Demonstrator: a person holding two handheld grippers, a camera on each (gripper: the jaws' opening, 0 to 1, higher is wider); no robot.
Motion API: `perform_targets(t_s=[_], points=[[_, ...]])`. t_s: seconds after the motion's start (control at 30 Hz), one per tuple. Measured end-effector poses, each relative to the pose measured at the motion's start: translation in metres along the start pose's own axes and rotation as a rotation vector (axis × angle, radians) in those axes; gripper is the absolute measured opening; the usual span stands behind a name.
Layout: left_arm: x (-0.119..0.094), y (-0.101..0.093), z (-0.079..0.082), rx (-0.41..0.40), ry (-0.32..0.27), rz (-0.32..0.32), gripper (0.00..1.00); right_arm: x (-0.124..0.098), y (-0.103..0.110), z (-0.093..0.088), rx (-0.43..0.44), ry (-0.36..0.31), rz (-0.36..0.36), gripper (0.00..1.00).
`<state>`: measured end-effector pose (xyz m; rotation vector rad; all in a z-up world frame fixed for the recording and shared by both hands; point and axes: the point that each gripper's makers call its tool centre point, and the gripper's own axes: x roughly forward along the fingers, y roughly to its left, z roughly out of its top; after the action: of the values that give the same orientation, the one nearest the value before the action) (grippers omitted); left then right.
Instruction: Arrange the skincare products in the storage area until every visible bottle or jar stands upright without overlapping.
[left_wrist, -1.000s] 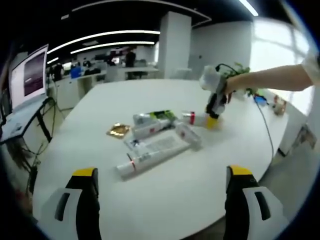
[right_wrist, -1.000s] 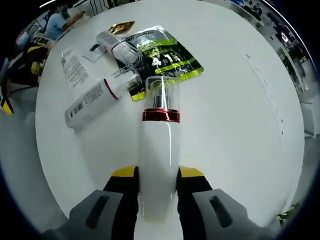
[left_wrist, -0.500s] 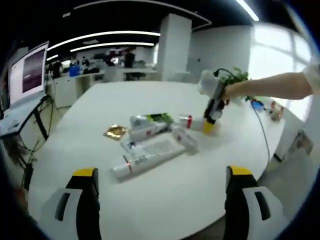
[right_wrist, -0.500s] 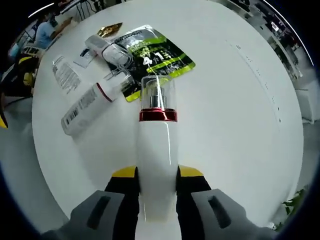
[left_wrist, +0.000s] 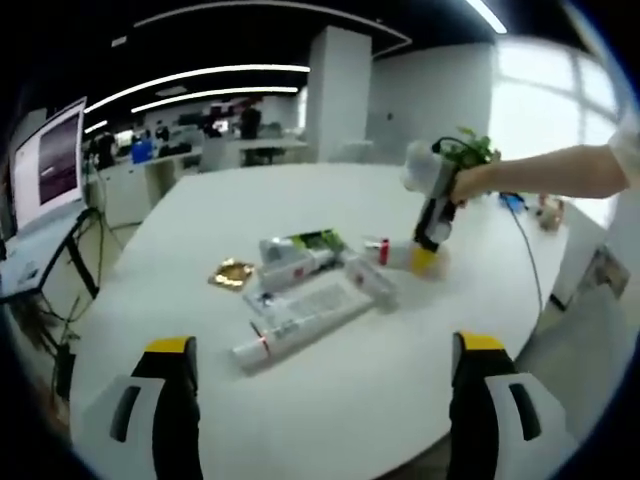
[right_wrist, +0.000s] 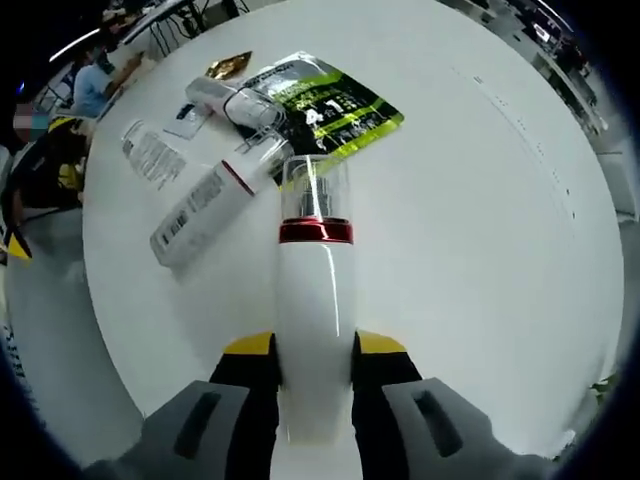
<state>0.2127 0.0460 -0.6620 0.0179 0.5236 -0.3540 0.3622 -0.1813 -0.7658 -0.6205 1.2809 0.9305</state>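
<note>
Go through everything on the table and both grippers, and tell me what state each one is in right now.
White bottle with red band and clear cap: lying, gripped between jaws.
Right gripper: shut on the bottle.
Left gripper: open, holding nothing, short of the pile.
Long white tube with red band: lying flat.
Green and black sachet: flat, partly under other products.
Small gold packet: lying flat, apart from the pile.
Round white table: bears everything.
</note>
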Motion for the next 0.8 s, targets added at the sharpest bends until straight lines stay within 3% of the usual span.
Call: perform_targets(t_s=[0.17,0.33,0.6,0.8], points=[[-0.002,0.007,0.0,0.006,0.009,0.0,0.98,-0.004,0.015,-0.003,0.097,-0.051,0.097,0.26],[0.001,0.002,0.001,-0.011,0.02,-0.047,0.98,-0.006,0.028,-0.01,0.141,-0.071,0.16,0.26],[0.006,-0.003,0.007,0.059,0.039,-0.079,0.98,-0.009,0.049,-0.022,0.239,-0.092,0.282,0.26],[0.014,-0.014,0.004,0.106,0.081,-0.156,0.98,-0.008,0.058,-0.026,0.3,-0.139,0.367,0.26]])
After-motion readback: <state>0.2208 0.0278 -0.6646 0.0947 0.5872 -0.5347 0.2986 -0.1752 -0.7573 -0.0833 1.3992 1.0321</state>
